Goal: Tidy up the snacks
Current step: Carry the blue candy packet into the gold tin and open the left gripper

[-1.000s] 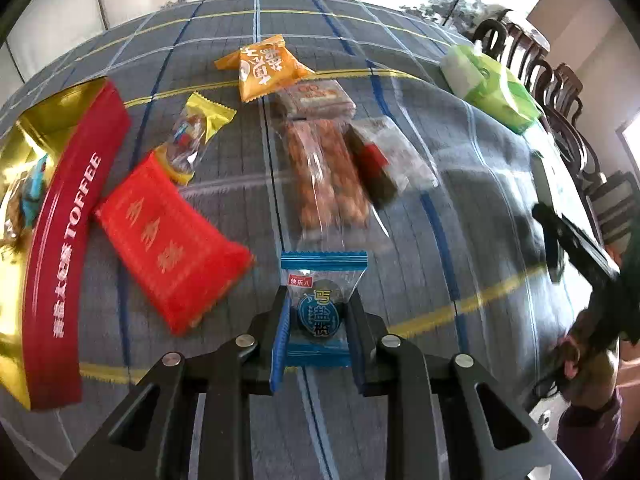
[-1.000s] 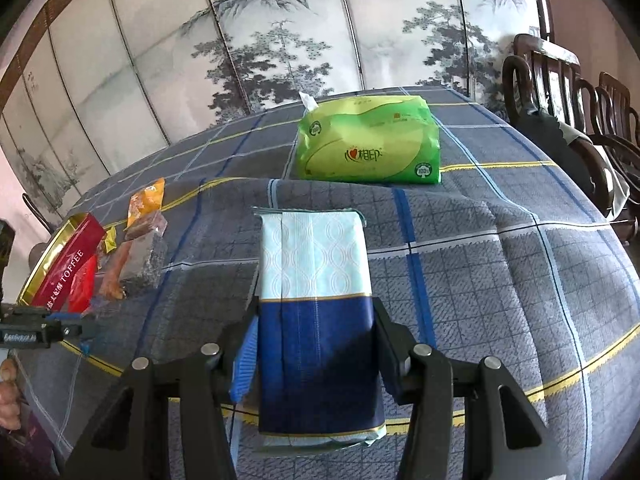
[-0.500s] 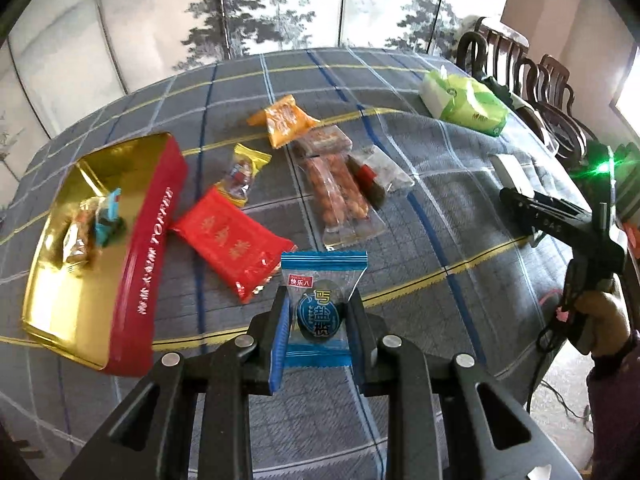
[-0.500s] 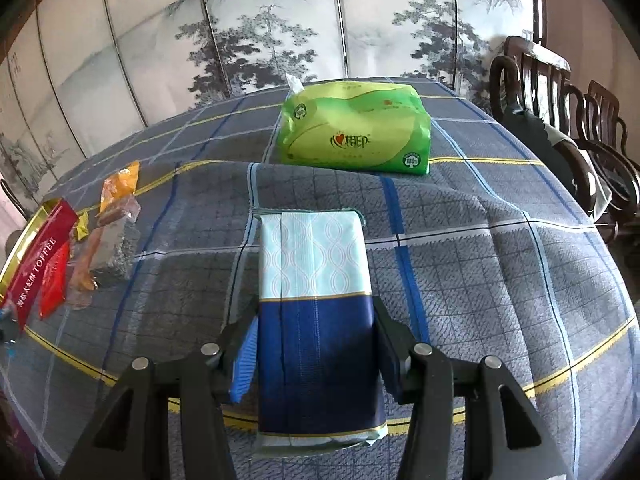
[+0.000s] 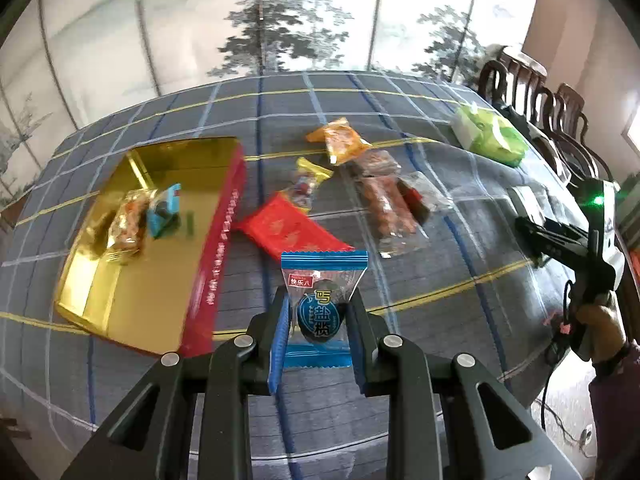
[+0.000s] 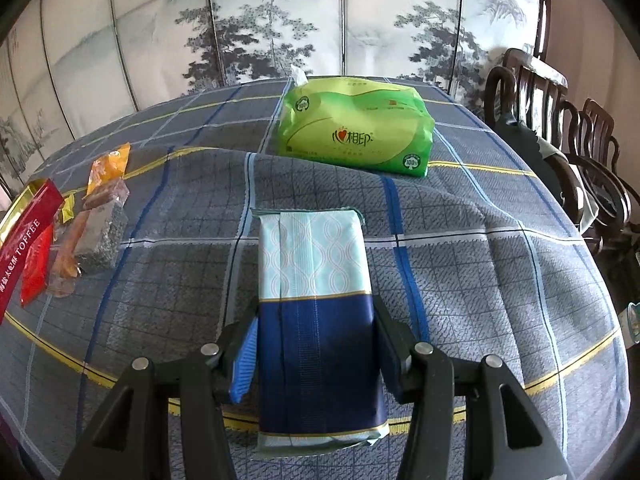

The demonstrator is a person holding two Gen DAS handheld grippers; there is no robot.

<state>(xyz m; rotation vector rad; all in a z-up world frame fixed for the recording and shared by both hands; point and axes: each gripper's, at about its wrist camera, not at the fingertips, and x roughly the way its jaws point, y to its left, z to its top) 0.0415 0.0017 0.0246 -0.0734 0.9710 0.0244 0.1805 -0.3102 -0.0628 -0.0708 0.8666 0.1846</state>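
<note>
My left gripper (image 5: 318,322) is shut on a blue-edged clear candy packet (image 5: 320,308) and holds it above the table's near edge, right of the gold toffee tin (image 5: 132,280). The tin has a red side and holds two wrapped snacks (image 5: 146,216). A red packet (image 5: 288,232), a yellow candy (image 5: 306,184), an orange packet (image 5: 340,142) and clear packs of nuts (image 5: 390,210) lie beyond. My right gripper (image 6: 316,344) is shut on a blue and pale-blue tissue pack (image 6: 318,300) that rests on the cloth.
A green tissue pack (image 6: 356,134) lies at the far side of the plaid tablecloth (image 6: 500,260). Dark wooden chairs (image 6: 568,136) stand along the right. The tin's red side (image 6: 24,240) and the snacks show at the left in the right wrist view.
My left gripper has lifted and pulled back with the candy packet, so the tin and snacks look farther and the tin nearer the centre. The right gripper has hardly moved.
</note>
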